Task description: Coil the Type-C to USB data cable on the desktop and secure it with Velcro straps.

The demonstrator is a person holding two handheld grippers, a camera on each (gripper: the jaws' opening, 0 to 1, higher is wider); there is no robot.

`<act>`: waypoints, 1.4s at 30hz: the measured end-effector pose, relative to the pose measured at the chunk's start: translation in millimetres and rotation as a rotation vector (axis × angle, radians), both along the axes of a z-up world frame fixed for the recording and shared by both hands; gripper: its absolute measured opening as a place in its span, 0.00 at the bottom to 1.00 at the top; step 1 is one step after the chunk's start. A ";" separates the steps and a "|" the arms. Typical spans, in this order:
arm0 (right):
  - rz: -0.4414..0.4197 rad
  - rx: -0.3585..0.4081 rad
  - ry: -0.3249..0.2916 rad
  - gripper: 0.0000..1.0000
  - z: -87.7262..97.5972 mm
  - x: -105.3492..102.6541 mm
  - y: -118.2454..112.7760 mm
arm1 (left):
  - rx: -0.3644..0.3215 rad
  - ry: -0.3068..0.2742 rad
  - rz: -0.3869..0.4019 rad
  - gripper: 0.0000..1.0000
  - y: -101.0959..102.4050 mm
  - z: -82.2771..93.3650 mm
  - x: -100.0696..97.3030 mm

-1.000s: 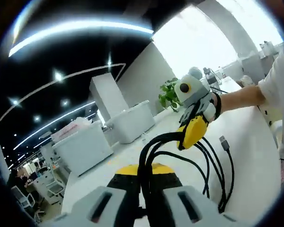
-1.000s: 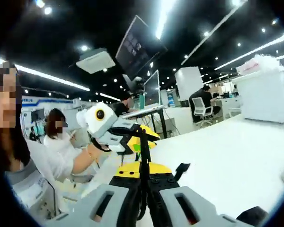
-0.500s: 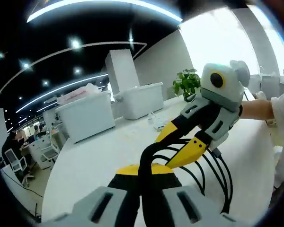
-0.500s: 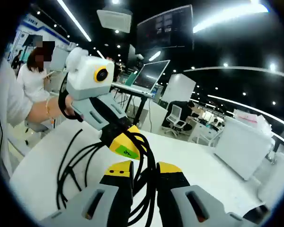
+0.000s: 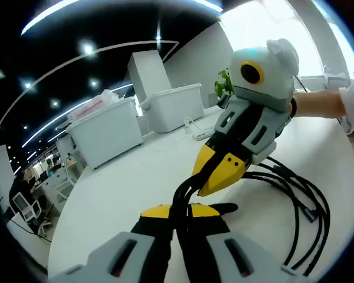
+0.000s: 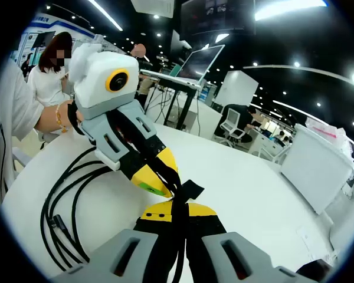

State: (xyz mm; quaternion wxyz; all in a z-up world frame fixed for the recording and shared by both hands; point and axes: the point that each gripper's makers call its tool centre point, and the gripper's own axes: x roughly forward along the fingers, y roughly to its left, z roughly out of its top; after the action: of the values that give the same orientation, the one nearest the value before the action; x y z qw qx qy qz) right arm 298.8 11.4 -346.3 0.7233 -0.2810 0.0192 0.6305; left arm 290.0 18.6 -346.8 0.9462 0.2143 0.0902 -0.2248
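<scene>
The black data cable (image 5: 310,215) lies in several loops on the white table (image 5: 118,200); its gathered strands run up between my left gripper's (image 5: 180,211) yellow-tipped jaws, which are shut on them. My right gripper (image 5: 217,174) comes in from the right and its tips meet the bundle just above the left jaws. In the right gripper view the right gripper (image 6: 177,211) is shut on a thin black Velcro strap (image 6: 190,190), whose flat tab sticks up. The left gripper (image 6: 157,175) reaches in from the left, tips at the same spot. The cable loops (image 6: 62,215) trail off to the left.
Two white storage bins (image 5: 109,138) (image 5: 177,106) and a green plant (image 5: 224,88) stand at the table's far side. A person's hand (image 5: 318,103) holds the right gripper. A seated person (image 6: 47,76), a desk with a monitor (image 6: 194,65) and a chair (image 6: 230,124) lie beyond.
The two grippers have drawn tip to tip at the bundle. The cable loops, hanging a second ago, now rest on the table. The right jaws stand closer together than half a second ago.
</scene>
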 end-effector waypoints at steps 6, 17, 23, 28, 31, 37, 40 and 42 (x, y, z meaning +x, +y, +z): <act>0.019 -0.005 0.033 0.05 -6.8 -0.1 -0.6 | 0.061 -0.084 -0.013 0.13 -1.4 1.1 -1.2; 0.047 0.128 -0.105 0.16 21.4 -32.7 -20.9 | 0.186 0.029 0.036 0.08 7.2 -24.0 11.5; 0.061 0.035 -0.216 0.23 -3.0 -48.4 -15.9 | 0.142 0.057 0.063 0.08 11.6 -25.4 11.7; 0.065 -0.021 -0.321 0.22 -10.5 -45.1 -12.2 | 0.132 0.075 0.064 0.08 11.2 -26.0 13.1; 0.051 -0.044 -0.327 0.21 -14.9 -43.5 -16.1 | 0.112 0.088 0.067 0.08 12.2 -26.6 13.7; -0.004 -0.071 -0.432 0.12 -19.1 -23.7 -15.9 | 0.079 0.113 0.066 0.08 11.4 -28.0 13.9; 0.010 -0.046 -0.464 0.09 -14.1 -23.5 -12.2 | 0.086 0.118 0.056 0.08 9.8 -28.5 12.4; 0.025 -0.027 -0.472 0.09 -10.7 -26.5 -9.6 | 0.080 0.126 0.043 0.08 7.8 -28.6 10.8</act>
State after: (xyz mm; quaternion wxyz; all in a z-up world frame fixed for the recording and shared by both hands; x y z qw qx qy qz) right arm 272.3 1.8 -357.0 0.6960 -0.4305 -0.1454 0.5560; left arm 300.9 26.5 -375.4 0.9340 0.2354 0.1632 -0.2135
